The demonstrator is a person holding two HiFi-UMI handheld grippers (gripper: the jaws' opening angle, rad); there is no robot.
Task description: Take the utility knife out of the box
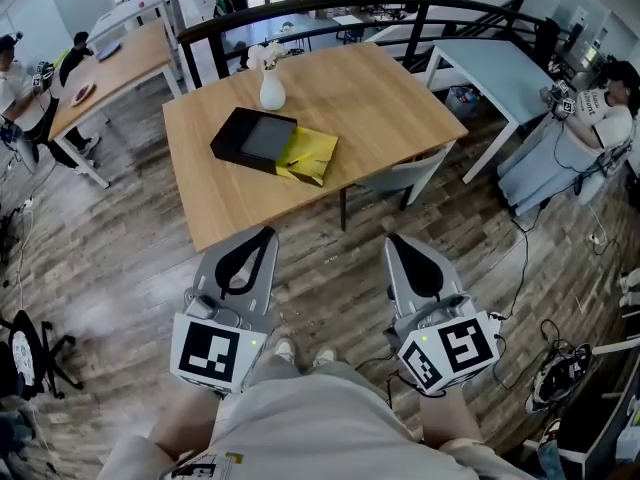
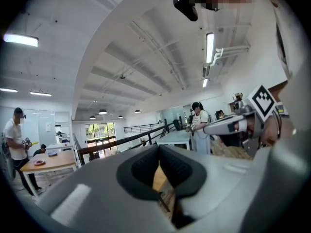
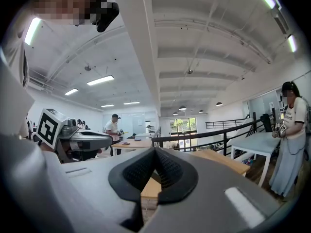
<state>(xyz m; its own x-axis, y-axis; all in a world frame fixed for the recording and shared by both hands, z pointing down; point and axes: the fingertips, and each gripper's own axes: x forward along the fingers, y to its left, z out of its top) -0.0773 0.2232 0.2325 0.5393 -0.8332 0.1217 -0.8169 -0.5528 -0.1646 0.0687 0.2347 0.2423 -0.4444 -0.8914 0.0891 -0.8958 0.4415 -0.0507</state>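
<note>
**Left claw** (image 1: 258, 240) – held low in front of the person's waist, over the plank floor (image 1: 330, 298) and well short of the worktop (image 1: 380, 98). Jaws closed together with nothing between them (image 2: 159, 166). It points roughly level toward the near edge, which looks like a carrying pose for the approach, since nothing is within reach to grip.

**Vase** (image 1: 271, 90) – white, upright, holding a pale flower. It stands toward the far-left corner, just behind the box. It has no part in the job and would only need avoiding.

**Box** (image 1: 255, 138) – black, flat and shallow, lying askew near the middle of the worktop with its top face toward the camera. Probably set there to be reachable from the near edge.

**Yellow sheet** (image 1: 310, 155) – crumpled, touching the box's right end.

**Utility knife** – cannot be made out. By the task it should be in the box, so the removal has not begun.

**Right claw** (image 1: 400, 243) – mirrors the left: low, level, aimed at the near edge. Jaws closed and empty (image 3: 154, 171).
</note>
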